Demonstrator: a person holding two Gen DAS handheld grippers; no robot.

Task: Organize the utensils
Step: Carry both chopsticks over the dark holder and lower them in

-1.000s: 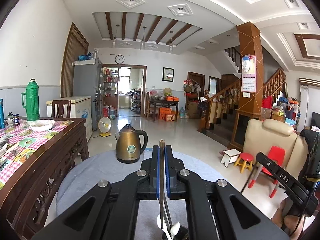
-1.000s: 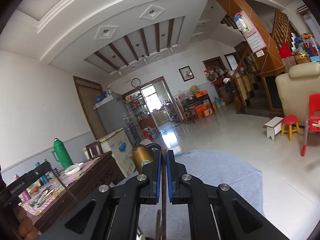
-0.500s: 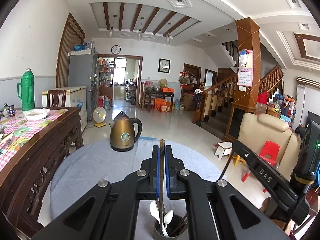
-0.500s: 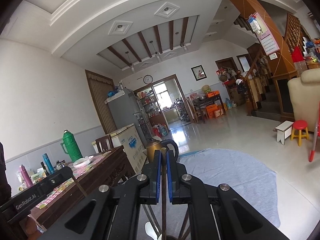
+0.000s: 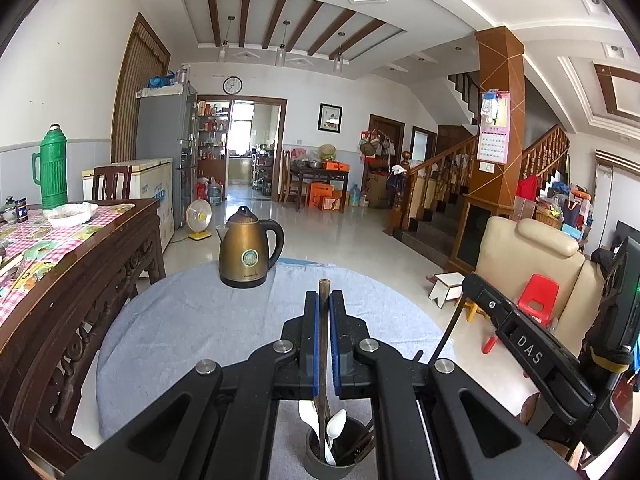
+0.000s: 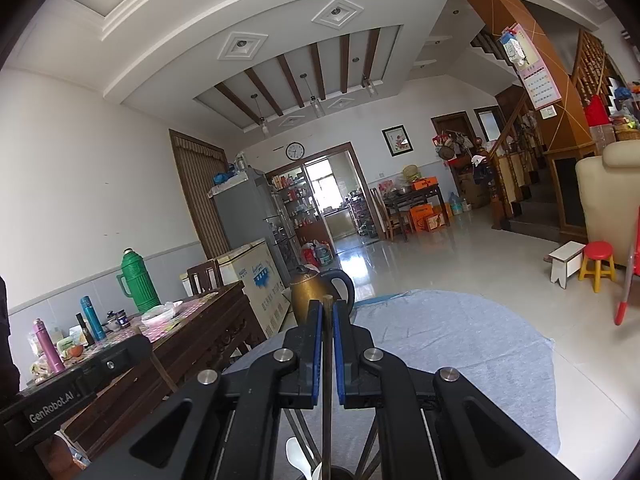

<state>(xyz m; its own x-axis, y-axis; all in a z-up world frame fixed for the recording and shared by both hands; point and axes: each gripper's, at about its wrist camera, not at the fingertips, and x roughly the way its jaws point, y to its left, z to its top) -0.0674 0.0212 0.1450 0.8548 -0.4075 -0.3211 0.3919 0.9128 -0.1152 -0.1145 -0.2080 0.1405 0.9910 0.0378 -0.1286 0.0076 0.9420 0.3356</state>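
My left gripper (image 5: 324,300) is shut on a brown chopstick (image 5: 322,344) held upright, its lower end inside a dark utensil cup (image 5: 334,458) that stands on the round grey-clothed table (image 5: 192,320). The cup holds white spoons (image 5: 334,430) and other chopsticks. My right gripper (image 6: 327,308) is shut on a second brown chopstick (image 6: 327,380), also upright over the cup, whose rim (image 6: 340,472) and a white spoon (image 6: 298,454) show at the bottom edge. The right gripper body shows in the left wrist view (image 5: 524,350).
A bronze kettle (image 5: 248,254) stands at the far side of the table. A dark wooden table (image 5: 72,264) with a checked cloth, green thermos (image 5: 51,174) and bottles is on the left. A beige armchair (image 5: 532,264) and red stool (image 6: 598,264) are right.
Both grippers have lowered and tilted down with their chopsticks. The utensil cup has come fully into the left wrist view, with the chopstick tip now inside it.
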